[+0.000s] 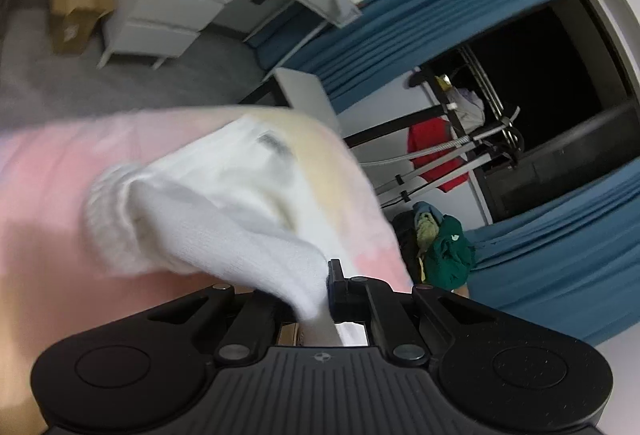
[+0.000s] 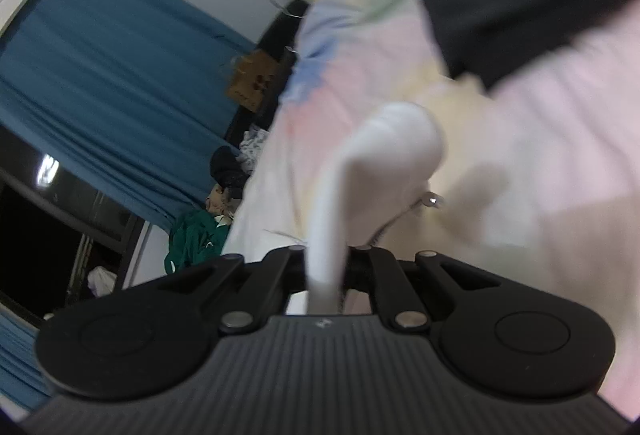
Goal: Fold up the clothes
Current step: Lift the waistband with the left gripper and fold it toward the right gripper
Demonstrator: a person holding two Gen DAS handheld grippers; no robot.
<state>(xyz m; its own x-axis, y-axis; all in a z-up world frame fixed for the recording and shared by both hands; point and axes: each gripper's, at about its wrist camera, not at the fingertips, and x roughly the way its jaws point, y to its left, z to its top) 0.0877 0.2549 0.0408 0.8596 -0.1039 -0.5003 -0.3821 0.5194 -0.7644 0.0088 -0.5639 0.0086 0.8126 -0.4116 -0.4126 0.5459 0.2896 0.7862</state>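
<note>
Two hand-held grippers are each clamped on white fabric: the left hand-held gripper (image 1: 320, 305) is closed tight on one end of a white sock (image 1: 208, 203), and the right hand-held gripper (image 2: 325, 285) is closed tight on a white sock end (image 2: 394, 143); whether these are one sock or two, the views cannot settle. Fabric hangs just above the pink patterned bedsheet (image 1: 48, 195), blurred, not lying flat. Judgement: lift step before the fold. To do it well, keep both pinches firm, hold the two ends level and apart enough to take out slack, then lay the fabric flat before doubling it. Pose: both hand-held grippers point forward and somewhat downward over the bed. A green garment (image 1: 448, 251) lies heaped beyond the bed edge, untouched.
</note>
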